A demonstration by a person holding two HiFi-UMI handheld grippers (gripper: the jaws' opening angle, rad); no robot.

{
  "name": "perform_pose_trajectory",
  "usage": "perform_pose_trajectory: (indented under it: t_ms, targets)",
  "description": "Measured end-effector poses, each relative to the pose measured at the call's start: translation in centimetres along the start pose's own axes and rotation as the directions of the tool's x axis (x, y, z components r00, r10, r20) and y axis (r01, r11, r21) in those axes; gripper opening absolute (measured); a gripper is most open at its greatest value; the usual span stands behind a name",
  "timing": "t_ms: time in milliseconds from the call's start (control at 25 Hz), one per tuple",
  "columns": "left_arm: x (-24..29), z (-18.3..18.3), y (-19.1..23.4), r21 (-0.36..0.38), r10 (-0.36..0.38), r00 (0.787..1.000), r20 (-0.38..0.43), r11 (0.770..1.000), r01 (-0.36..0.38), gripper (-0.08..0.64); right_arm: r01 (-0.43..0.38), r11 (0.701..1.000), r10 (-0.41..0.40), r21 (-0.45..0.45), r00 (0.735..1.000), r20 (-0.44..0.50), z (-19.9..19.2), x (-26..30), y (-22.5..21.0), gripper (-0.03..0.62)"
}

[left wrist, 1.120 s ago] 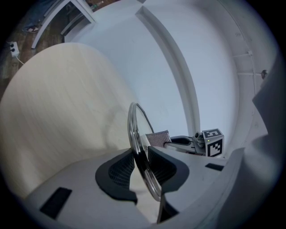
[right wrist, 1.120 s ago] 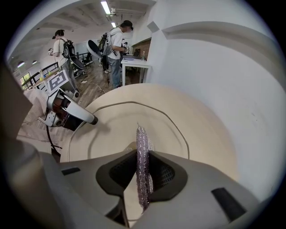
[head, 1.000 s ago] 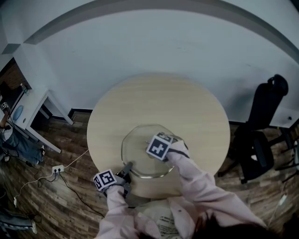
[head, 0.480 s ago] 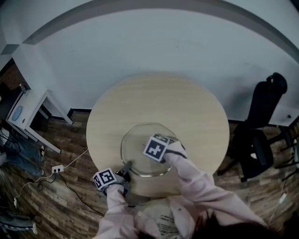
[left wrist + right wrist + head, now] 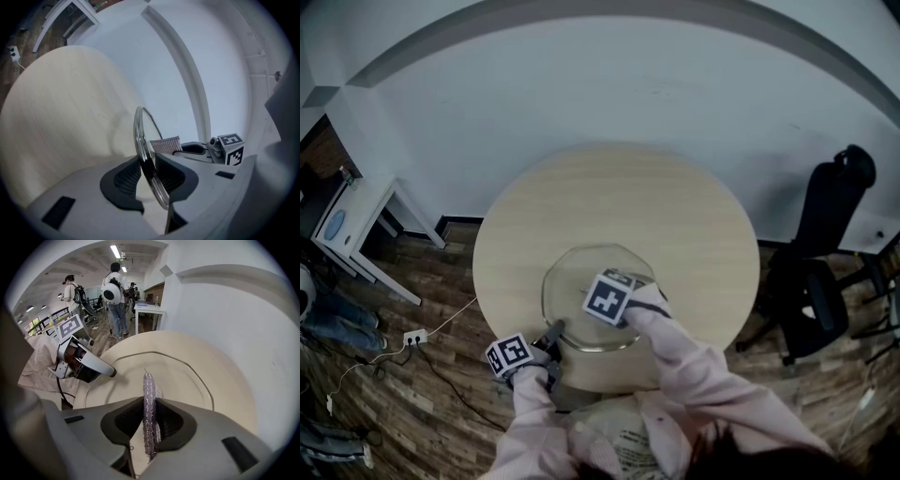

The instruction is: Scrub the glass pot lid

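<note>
1. Left gripper (image 5: 149, 177), part-closed, pinches the lid's (image 5: 138, 131) shiny metal rim at its near edge.
2. Right gripper (image 5: 149, 420) clamps a flat, silvery mesh scrubber (image 5: 148, 394), tip down on the clear glass.
3. Lid lies near the front edge of the round pale-wood table (image 5: 619, 197); smooth tabletop stretches beyond.

I see round pale table (image 5: 619, 197) near plain white wall (image 5: 609, 84). Dark wood-plank floor (image 5: 422, 403) around table. Black office chair (image 5: 823, 272) right of table, white desk (image 5: 361, 217) left of table, power strip (image 5: 416, 338) on floor between. Ceiling strip lights (image 5: 115, 251) on.
</note>
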State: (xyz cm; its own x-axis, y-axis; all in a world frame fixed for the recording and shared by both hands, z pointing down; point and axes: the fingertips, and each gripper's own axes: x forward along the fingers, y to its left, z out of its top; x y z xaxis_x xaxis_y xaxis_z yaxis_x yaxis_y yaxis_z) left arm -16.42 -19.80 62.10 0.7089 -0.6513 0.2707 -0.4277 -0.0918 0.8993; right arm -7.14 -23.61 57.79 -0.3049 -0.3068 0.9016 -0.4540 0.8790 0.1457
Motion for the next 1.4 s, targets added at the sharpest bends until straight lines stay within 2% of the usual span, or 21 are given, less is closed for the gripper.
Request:
perform_pose_trajectory:
  t_ms: [600, 760, 920, 1400]
  targets:
    - [-0.3, -0.1, -0.1, -0.009, 0.009, 1.000, 0.013, 1.000, -0.009, 0.100, -0.069, 0.997, 0.069, -0.021, 0.998, 0.013, 0.6, -0.3, 2.9, 0.081]
    - [-0.4, 0.0, -0.1, 0.002, 0.018, 1.000, 0.017, 1.000, -0.018, 0.100, -0.085, 0.996, 0.085, -0.001, 0.996, -0.016, -0.2, -0.5, 3.6, 0.081]
    - [-0.4, -0.1, 0.1, 0.008, 0.028, 0.999, 0.026, 1.000, -0.028, 0.100, -0.091, 0.996, 0.092, -0.023, 0.996, 0.018, 0.1, -0.6, 4.0, 0.080]
    - [-0.5, -0.4, 0.1, -0.021, 0.051, 0.996, 0.070, 0.999, -0.050, 0.101, -0.189, 0.982, 0.189, 0.015, 0.982, 0.020, -0.4, -1.7, 6.6, 0.081]
